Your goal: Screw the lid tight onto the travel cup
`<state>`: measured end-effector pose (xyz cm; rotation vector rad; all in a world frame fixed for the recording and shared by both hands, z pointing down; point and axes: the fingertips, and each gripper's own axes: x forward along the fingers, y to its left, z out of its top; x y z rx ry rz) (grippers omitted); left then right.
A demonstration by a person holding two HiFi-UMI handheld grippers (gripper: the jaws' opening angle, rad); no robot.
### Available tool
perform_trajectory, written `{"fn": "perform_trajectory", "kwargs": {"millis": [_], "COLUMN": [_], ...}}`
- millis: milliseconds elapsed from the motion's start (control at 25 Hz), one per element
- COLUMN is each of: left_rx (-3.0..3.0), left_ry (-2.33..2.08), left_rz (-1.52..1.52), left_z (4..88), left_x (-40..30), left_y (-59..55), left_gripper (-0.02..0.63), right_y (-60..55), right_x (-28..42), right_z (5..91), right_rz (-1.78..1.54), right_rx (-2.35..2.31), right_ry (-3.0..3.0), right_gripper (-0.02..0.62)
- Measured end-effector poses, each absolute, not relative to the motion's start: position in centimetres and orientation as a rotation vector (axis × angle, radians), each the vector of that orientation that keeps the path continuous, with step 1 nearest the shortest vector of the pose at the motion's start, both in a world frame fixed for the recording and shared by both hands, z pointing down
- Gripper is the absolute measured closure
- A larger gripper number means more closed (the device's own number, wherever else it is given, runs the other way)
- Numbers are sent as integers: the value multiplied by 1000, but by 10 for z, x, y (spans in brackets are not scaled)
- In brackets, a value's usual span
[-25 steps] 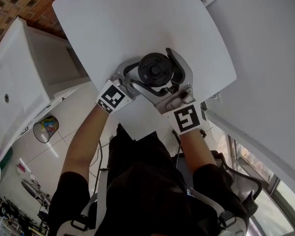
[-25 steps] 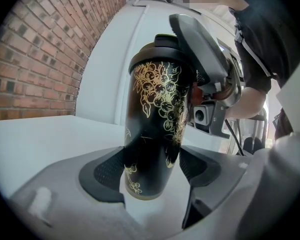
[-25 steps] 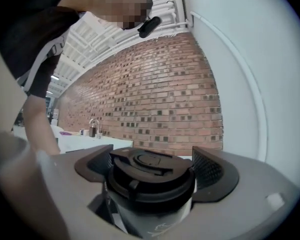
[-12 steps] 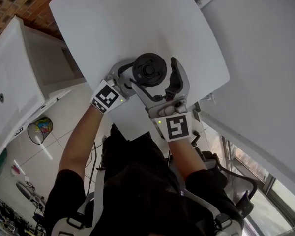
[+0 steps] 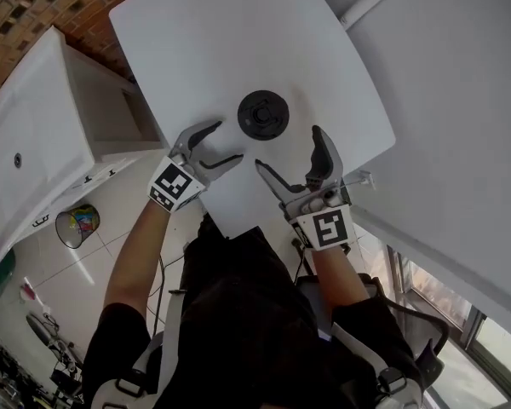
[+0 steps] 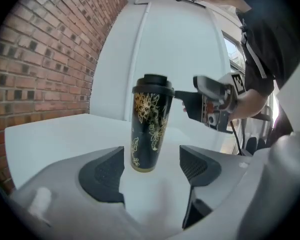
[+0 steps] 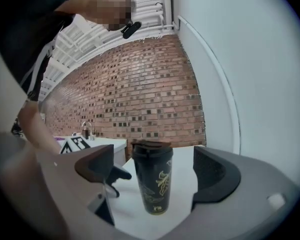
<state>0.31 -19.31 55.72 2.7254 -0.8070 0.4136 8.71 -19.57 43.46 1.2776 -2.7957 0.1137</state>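
Note:
A black travel cup (image 5: 263,115) with gold flower print stands upright on the white table (image 5: 196,49), its black lid (image 6: 153,84) on top. My left gripper (image 5: 216,145) is open and sits a short way off the cup, on its near left, nothing between its jaws. In the left gripper view the cup (image 6: 149,129) stands just beyond the open pads. My right gripper (image 5: 289,157) is open too, on the cup's near right and clear of it. Through the right gripper view the cup (image 7: 152,183) shows standing free between and beyond the jaws.
A white cabinet (image 5: 43,152) stands left of the table, with a brick wall (image 7: 140,99) behind. A small bin (image 5: 77,226) sits on the floor below. The person's dark-clothed body (image 5: 247,313) is at the table's near edge. A white wall (image 5: 460,100) lies to the right.
Both grippers were closed in around the cup one second ago. They have since drawn back toward the person and apart, leaving the cup standing alone on the table.

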Motion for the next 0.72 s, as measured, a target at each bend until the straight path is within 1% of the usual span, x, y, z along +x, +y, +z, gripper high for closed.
{"fn": "perform_trajectory", "kwargs": {"millis": [80, 160, 280, 360, 400, 440, 520, 560, 720], "left_rx": [2712, 2691, 2668, 2645, 2630, 2611, 2577, 2571, 2619], "left_ry": [-851, -881, -947, -1017, -1068, -1121, -1192, -1205, -1177], "left_rz": [339, 324, 331, 250, 195, 140, 57, 35, 57], "left_z": [537, 524, 509, 490, 479, 468, 451, 445, 428], "left_x": [-1, -6, -13, -18, -23, -28, -37, -40, -48], "left_y": [-179, -162, -142, -134, -132, -129, -122, -118, -97], "left_gripper": [256, 262, 264, 265, 369, 530, 592, 604, 606], "right_y": [-178, -165, -155, -147, -142, -134, -118, -111, -87], "right_x": [96, 103, 100, 95, 92, 89, 85, 84, 85], "right_z": [442, 444, 435, 420, 412, 403, 391, 388, 376], "right_rz": [116, 129, 159, 171, 171, 165, 129, 105, 56], "right_rx": [1212, 1185, 1191, 1202, 1203, 1197, 1177, 1170, 1223], "right_ry": [-2777, -2753, -2754, -2782, -2798, -2812, -2832, -2835, -2830], "right_gripper": [127, 164, 181, 190, 198, 204, 225, 233, 239]}}
